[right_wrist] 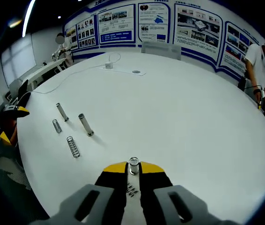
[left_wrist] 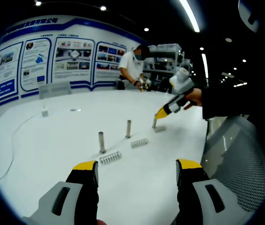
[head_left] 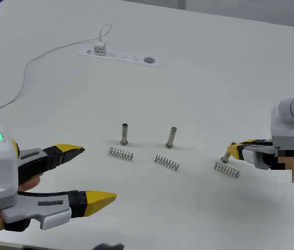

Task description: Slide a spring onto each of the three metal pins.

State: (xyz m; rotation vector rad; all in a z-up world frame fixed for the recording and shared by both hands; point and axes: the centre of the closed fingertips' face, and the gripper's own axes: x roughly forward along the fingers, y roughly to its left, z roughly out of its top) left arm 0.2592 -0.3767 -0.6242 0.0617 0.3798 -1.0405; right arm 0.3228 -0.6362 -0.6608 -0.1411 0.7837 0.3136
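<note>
Head view: my left gripper point(head_left: 92, 174), lower left, gapes wide and empty; my right gripper point(head_left: 233, 151), at right edge, pinches the third pin point(head_left: 225, 157), its spring point(head_left: 227, 170) lying just below. Left gripper view: bare table point(left_wrist: 52, 154) lies between my jaws and the near spring point(left_wrist: 110, 157) at centre, giving room to reach. Right gripper view: the third pin point(right_wrist: 133, 165) sits bottom centre in closed jaws; no pin wears a spring yet, so I judge the left gripper must next fetch one.
</note>
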